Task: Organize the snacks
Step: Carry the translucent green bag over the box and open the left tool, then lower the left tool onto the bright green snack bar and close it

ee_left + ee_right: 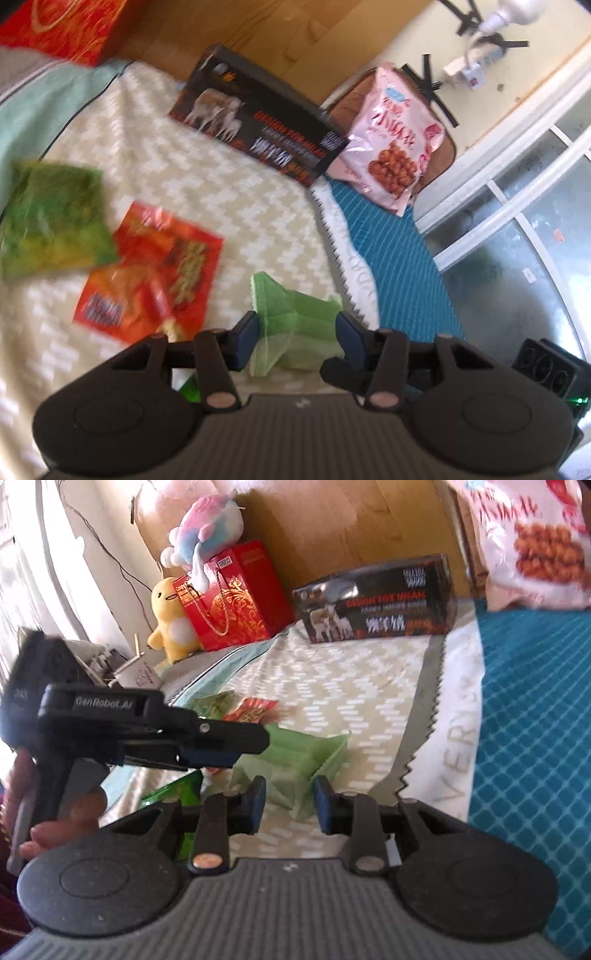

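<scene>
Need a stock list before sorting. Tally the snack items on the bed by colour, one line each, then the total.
Green: 2, the dark green packet and the pale green bag
Red-orange: 1, the red packet
Pink: 1, the pink bag
Black: 1, the black box
Red: 1, the red gift box
Total: 6

A pale green packet (295, 321) lies crumpled on the bed's zigzag cover (229, 184). At its 10 o'clock lies a red-orange packet (151, 269), flat, overlapping a green bag (51, 218) farther left. At 12 o'clock a black box (258, 118) rests, and a pink bag (391, 136) leans beside it.
</scene>
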Tool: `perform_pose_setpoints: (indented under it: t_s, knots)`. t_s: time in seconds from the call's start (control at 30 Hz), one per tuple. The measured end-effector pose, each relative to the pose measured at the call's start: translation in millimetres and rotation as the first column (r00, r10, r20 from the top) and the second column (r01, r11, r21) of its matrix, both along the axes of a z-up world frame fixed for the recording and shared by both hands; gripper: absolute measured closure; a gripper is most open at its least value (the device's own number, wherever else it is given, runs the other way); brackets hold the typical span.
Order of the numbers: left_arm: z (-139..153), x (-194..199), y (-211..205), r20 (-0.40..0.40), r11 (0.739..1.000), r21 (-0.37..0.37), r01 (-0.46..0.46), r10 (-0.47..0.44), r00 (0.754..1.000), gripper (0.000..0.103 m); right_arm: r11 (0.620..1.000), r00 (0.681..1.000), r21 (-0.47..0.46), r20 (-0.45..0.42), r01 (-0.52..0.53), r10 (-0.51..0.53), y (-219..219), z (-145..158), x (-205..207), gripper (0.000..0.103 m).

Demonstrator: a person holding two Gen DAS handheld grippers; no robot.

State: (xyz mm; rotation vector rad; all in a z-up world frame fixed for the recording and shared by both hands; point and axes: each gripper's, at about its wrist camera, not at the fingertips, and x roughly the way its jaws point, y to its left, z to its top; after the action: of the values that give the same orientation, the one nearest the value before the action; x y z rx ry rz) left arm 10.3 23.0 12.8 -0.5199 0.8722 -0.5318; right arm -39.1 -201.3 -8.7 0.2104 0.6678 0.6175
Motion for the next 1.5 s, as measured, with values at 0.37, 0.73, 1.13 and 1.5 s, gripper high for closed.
perform_pose_setpoints:
  t_s: [0.37,0.73,1.13,1.5]
  knots:
    - [67.7,72.4,5.9,0.189,0.999,-0.009,-0.042,0.043,0.981,0.057,0.998,0.975,0.036,0.217,0.047,-0.053,15.5,54.7,72.9,0.073]
    - [76.4,196.9,3.6,0.221,0.993,0.017,-0.114,0.107,0.969,0.058,0.995,0.965,0.029,0.241,0.098,-0.102,33.1,54.7,197.8,0.074]
    - [83.0,151.5,30.8,0.264,0.997,-0.012,-0.073,0.074,0.962,0.055,0.987,0.962,0.07,0.226,0.142,-0.154,14.9,48.2,167.6,0.057]
    - [25.5,9.5,108.7,0.098,0.991,-0.087,-0.103,0.112,0.989,0.052,0.988,0.991,0.153,-0.119,-0.038,0.056,41.7,-7.9,90.6,0.051]
